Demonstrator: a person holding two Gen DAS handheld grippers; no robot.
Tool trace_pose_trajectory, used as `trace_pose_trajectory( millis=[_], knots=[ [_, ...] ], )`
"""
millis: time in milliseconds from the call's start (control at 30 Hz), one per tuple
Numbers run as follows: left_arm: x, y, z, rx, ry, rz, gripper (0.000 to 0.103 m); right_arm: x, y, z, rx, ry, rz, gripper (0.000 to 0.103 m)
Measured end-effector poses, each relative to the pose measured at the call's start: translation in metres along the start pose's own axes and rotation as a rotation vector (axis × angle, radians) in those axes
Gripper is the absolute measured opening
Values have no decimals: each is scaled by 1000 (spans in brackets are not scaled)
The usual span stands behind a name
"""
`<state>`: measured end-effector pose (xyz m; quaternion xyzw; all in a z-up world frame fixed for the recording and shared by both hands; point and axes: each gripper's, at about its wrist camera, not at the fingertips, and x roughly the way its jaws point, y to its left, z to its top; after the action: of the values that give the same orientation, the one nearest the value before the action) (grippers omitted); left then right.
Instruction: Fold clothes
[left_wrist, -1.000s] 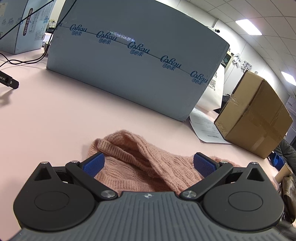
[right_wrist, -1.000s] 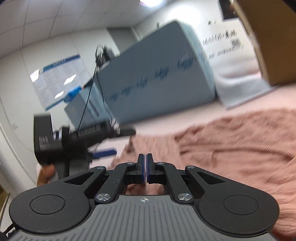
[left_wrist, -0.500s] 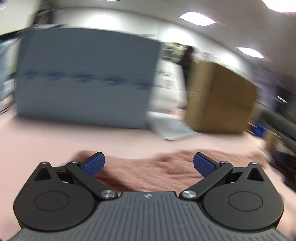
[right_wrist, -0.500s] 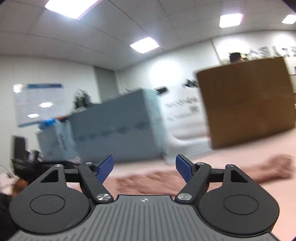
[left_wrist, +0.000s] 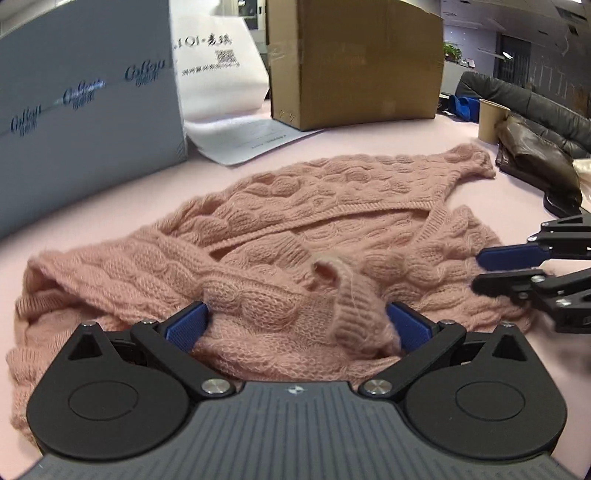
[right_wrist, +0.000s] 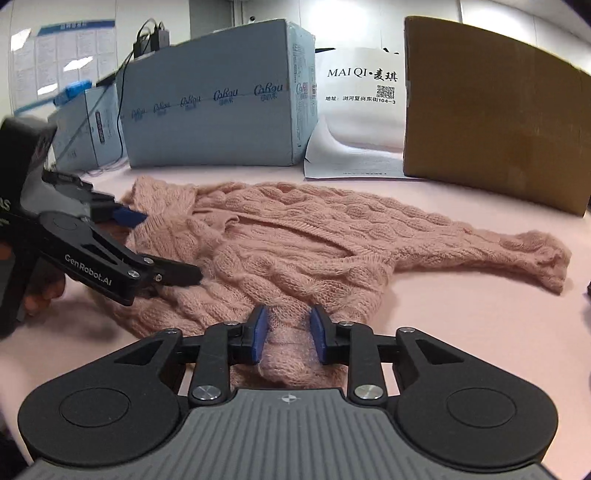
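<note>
Across the middle of both views, a pink cable-knit sweater (right_wrist: 295, 236) lies rumpled on the pink table (right_wrist: 461, 314). Its long axis runs side to side in the right wrist view, from a bunched end at centre left out to a single sleeve (right_wrist: 517, 247) stretched flat toward the right edge of the frame. Behind it, along the top of the frame, stand a blue-grey carton (right_wrist: 221, 107), a white bag (right_wrist: 358, 110) and a brown cardboard box (right_wrist: 491, 122).

Both tools sit on the near edge of the garment, at opposite ends. The left hand-held gripper (left_wrist: 295, 325) is wide open, its blue pads on either side of a raised fold of knit at the bottom centre of the left wrist view; the fabric lies between them, not yet pinched. The right hand-held gripper (right_wrist: 288, 334) is partly closed, with a tuft of hem between its pads, though a gap shows on each side, so I judge it not yet clamped. From the left wrist view it shows at the right edge (left_wrist: 506, 266).

The outstretched sleeve lies well apart from the left tool and nearer the right one, so folding it in likely falls to the right.
</note>
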<state>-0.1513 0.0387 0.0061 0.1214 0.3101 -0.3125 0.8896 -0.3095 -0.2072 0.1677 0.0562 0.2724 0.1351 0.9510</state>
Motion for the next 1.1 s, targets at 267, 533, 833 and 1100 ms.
trace_pose_trajectory(
  millis=[267, 533, 833, 1100],
  knots=[
    [-29, 9, 1, -75, -142, -24, 103, -22, -102, 30, 400, -235, -412, 92],
    [-51, 33, 3, -209, -276, -2, 103, 4, -174, 37, 650, -188, -483, 80],
    [-54, 27, 1, -163, -291, 8, 103, 28, -193, 27, 707, -168, -450, 14],
    [-63, 32, -2, -194, -329, 23, 103, 20, -165, 57, 627, -258, -385, 12]
  ],
)
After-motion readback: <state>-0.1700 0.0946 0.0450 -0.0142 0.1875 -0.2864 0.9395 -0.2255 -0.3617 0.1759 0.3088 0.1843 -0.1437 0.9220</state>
